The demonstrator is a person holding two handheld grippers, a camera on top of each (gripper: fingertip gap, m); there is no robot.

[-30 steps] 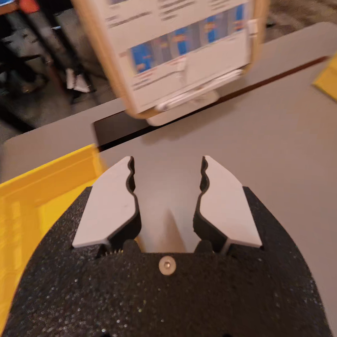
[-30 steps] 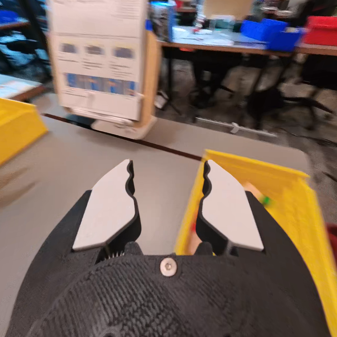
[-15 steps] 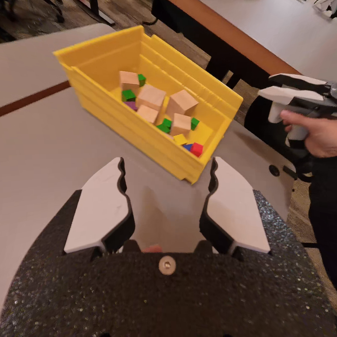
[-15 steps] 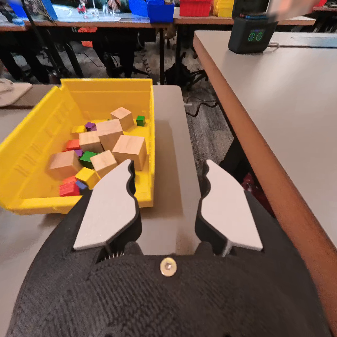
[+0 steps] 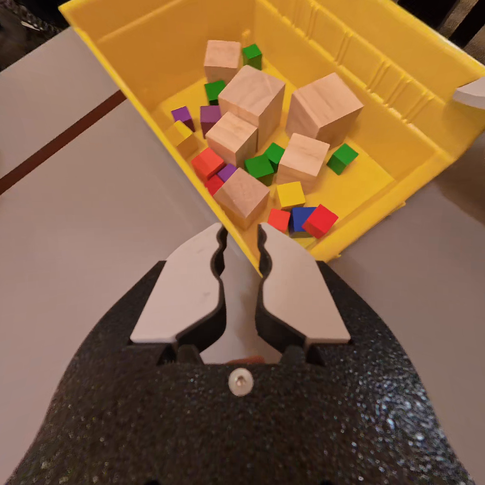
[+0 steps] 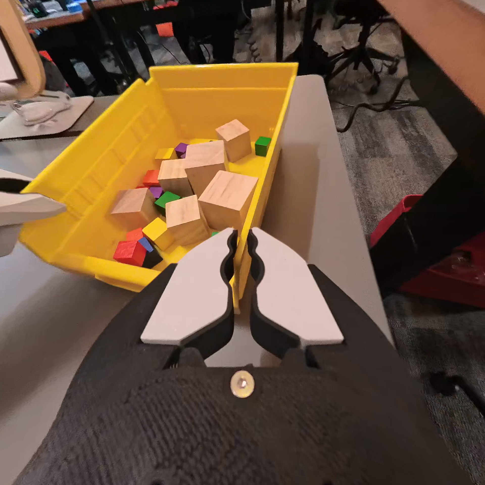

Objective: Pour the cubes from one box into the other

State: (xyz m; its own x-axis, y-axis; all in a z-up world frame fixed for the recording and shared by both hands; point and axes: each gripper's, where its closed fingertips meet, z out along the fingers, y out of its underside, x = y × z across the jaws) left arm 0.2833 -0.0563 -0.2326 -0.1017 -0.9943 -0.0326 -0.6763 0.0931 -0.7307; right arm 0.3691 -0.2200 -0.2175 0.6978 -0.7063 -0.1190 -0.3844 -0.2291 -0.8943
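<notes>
A yellow box [image 5: 367,65] holds several wooden cubes [image 5: 252,91] and small coloured cubes. My left gripper [image 5: 241,228] is closed on the box's left side wall near the front corner, one finger inside and one outside. My right gripper [image 6: 242,231] is shut on the right side wall of the same box [image 6: 105,170], near its front end. The wooden cubes [image 6: 228,194] lie in a heap in the middle. The left gripper's fingers [image 6: 31,207] show at the far wall in the right wrist view. A right fingertip [image 5: 472,97] shows in the left wrist view. The second box is out of view.
The box sits on a grey table [image 5: 78,236] with a dark brown seam [image 5: 60,141]. The table's edge [image 6: 341,183] runs close beside the box. A red bin [image 6: 446,270] is on the floor below. A white stand base [image 6: 39,110] sits at the back left.
Both grippers swung from the board and table onto the box with cubes. Their jaws went from wide open to closed on its two side walls.
</notes>
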